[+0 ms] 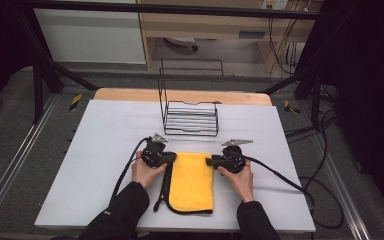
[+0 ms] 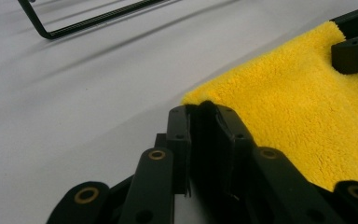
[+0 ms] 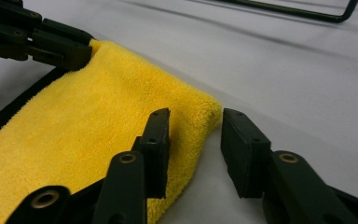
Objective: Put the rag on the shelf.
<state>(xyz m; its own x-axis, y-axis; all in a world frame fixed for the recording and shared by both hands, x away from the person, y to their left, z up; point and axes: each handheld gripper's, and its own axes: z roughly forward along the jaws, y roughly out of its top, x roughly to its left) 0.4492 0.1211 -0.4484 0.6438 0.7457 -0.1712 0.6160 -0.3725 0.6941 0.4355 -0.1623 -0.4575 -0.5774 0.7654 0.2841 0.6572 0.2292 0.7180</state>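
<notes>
Left gripper [image 2: 204, 109] is clamped on the far left corner of the folded yellow fleece cloth [image 1: 192, 181] lying on the white table [image 1: 105, 150]; right gripper [image 3: 195, 122] straddles the far right corner, pads not pressing. Close fully, then lift level.

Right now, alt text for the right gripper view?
The right hand-held gripper straddles the near corner of a yellow towel on a white table, jaws apart with one over the fabric. The left hand-held gripper is at the far corner.
</notes>
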